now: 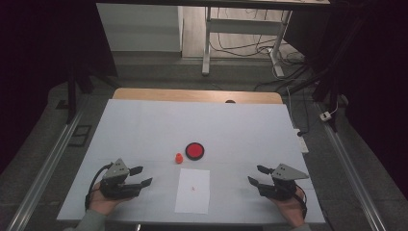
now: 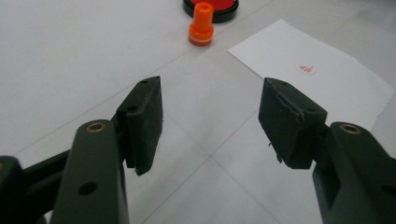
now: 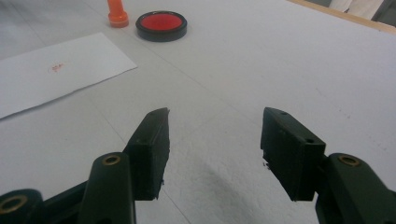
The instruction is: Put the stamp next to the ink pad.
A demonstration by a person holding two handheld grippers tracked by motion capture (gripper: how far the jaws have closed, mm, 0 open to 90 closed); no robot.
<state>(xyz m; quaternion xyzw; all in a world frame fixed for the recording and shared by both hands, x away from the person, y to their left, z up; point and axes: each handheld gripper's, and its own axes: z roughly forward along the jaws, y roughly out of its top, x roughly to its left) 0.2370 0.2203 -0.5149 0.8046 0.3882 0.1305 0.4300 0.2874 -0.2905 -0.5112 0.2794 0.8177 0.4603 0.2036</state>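
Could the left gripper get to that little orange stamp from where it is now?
Probably yes. The left gripper has its jaws apart with nothing between them, and the orange stamp stands upright ahead of it, beside the red ink pad. The table between them looks bare.

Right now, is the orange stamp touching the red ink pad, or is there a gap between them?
Apart. In the high view, a strip of white table separates the orange stamp from the red ink pad; the right gripper view shows the same gap.
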